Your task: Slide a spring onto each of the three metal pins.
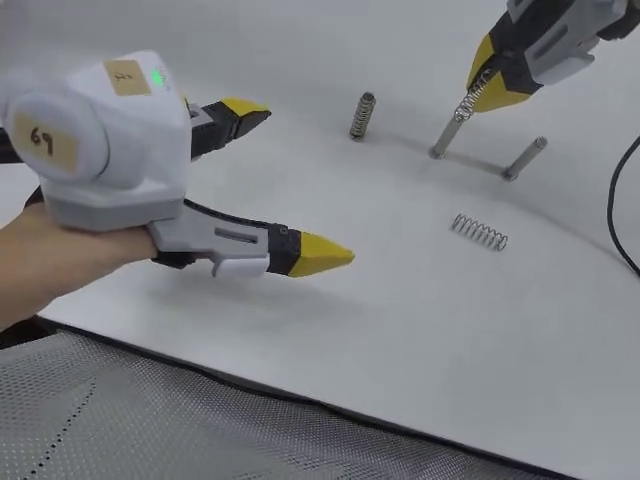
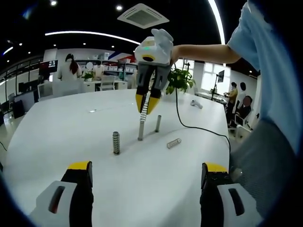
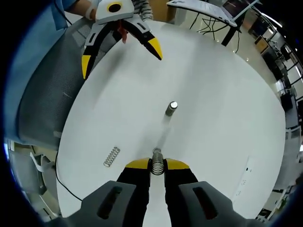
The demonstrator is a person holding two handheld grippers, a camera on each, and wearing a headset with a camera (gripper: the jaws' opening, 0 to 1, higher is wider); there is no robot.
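Observation:
Three metal pins stand on the white table (image 1: 400, 330). The left pin (image 1: 362, 116) (image 2: 116, 143) wears a spring. My right gripper (image 1: 478, 98) (image 3: 158, 164) is shut on a second spring (image 1: 468, 103) (image 2: 144, 105) (image 3: 157, 166), held over the top of the middle pin (image 1: 445, 135) (image 2: 140, 130). The right pin (image 1: 525, 158) (image 2: 158, 123) is bare. A loose spring (image 1: 479, 232) (image 2: 174, 143) (image 3: 111, 156) lies flat near it. My left gripper (image 1: 290, 180) (image 2: 147, 168) (image 3: 120, 56) hovers open with nothing in it, well to the left of the pins.
A black cable (image 1: 625, 200) runs along the table's right side. The table's near edge borders a grey mesh chair (image 1: 150, 420). In the left gripper view, people and desks sit far behind in an office.

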